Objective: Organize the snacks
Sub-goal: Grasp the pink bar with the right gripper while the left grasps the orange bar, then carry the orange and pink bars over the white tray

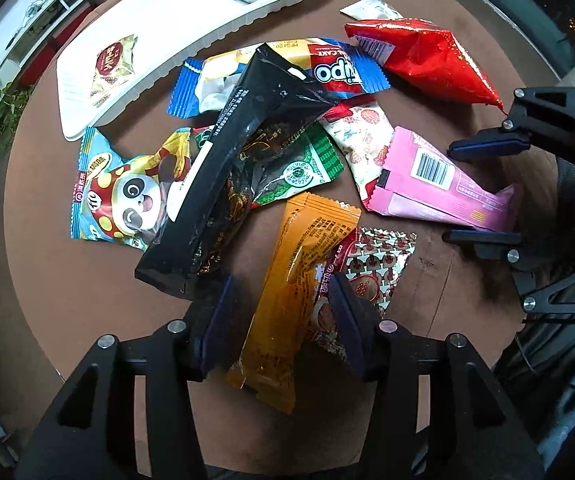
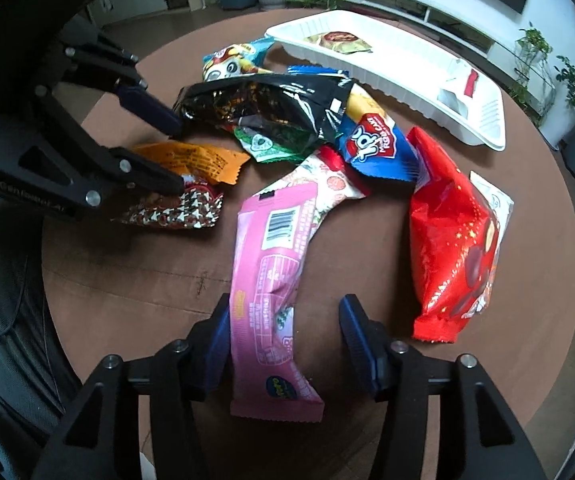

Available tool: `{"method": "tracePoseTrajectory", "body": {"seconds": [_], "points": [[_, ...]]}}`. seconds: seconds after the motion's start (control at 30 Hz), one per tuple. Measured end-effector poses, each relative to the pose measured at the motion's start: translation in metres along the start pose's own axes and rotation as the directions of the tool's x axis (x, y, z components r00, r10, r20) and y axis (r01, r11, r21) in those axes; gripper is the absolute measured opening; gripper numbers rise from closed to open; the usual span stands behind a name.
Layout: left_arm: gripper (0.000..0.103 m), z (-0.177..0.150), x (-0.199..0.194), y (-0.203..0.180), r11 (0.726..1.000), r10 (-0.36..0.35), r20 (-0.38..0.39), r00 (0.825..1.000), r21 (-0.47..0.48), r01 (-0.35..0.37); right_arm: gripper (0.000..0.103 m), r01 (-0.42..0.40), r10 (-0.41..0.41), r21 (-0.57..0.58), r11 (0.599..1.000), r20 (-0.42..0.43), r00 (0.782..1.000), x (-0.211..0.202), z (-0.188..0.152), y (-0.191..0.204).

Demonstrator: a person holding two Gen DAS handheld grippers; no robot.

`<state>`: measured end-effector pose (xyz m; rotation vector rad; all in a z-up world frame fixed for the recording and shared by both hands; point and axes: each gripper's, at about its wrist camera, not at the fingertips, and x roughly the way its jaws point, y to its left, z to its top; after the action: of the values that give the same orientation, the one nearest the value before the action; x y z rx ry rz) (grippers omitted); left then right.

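Snacks lie heaped at the middle of the round brown table (image 1: pixel 67 288), evidently tipped out for sorting, while the white tray (image 1: pixel 191 28) at eleven o'clock in the left wrist view already holds two packets, which suggests it is the destination. Left gripper (image 1: pixel 283 320) points down over the near edge of the heap, jaws part open and straddling the orange packet (image 1: pixel 299 280); the pads stand to either side of it and no squeeze shows, so I judge it bracketed rather than gripped. One pad overlaps the red-and-silver patterned packet (image 1: pixel 375 272) beside it. Right gripper (image 2: pixel 283 344) stands over the tail of the pink packet (image 2: pixel 271 280), jaws roughly half open; one pad sits against the wrapper's edge, the other is clear of it, so nothing is held. The pink packet is long and flat, barcode uppermost, slightly bowed, reaching toward twelve o'clock under a floral white packet (image 2: pixel 327 188). Red foil bag (image 2: pixel 451 240) lies apart at three o'clock.
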<state>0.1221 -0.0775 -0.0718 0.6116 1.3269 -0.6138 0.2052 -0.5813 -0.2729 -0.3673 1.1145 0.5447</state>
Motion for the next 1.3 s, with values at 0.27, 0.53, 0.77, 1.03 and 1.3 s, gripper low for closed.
{"method": "tracePoseTrajectory", "body": {"seconds": [0.27, 0.53, 0.77, 1.03, 1.3], "points": [[0.048, 0.003, 0.007, -0.002, 0.999, -0.005, -0.019, 1.0, 0.041, 0.005, 0.052, -0.021, 0.021, -0.031, 0.999, -0.021, 1.0, 0.003, 0.007, 0.003], [0.046, 0.001, 0.01, 0.0, 0.998, -0.019, -0.023, 1.0, 0.061, 0.021, 0.048, -0.04, 0.039, -0.031, 0.999, -0.032, 0.999, 0.002, 0.008, 0.003], [0.046, 0.005, 0.014, 0.01, 0.999, -0.018, 0.015, 1.0, 0.047, 0.018, 0.048, -0.034, 0.032, -0.036, 0.999, -0.038, 0.999, 0.002, 0.011, 0.005], [0.032, 0.013, 0.016, -0.017, 0.994, 0.001, 0.019, 1.0, 0.109, -0.003, 0.04, -0.037, 0.035, -0.043, 0.998, -0.042, 0.998, 0.002, 0.011, 0.007], [0.02, -0.014, 0.012, -0.027, 0.998, -0.005, 0.067, 0.998, 0.066, 0.0, 0.023, -0.072, 0.071, -0.021, 0.997, -0.028, 0.997, -0.001, 0.008, 0.006]]}}
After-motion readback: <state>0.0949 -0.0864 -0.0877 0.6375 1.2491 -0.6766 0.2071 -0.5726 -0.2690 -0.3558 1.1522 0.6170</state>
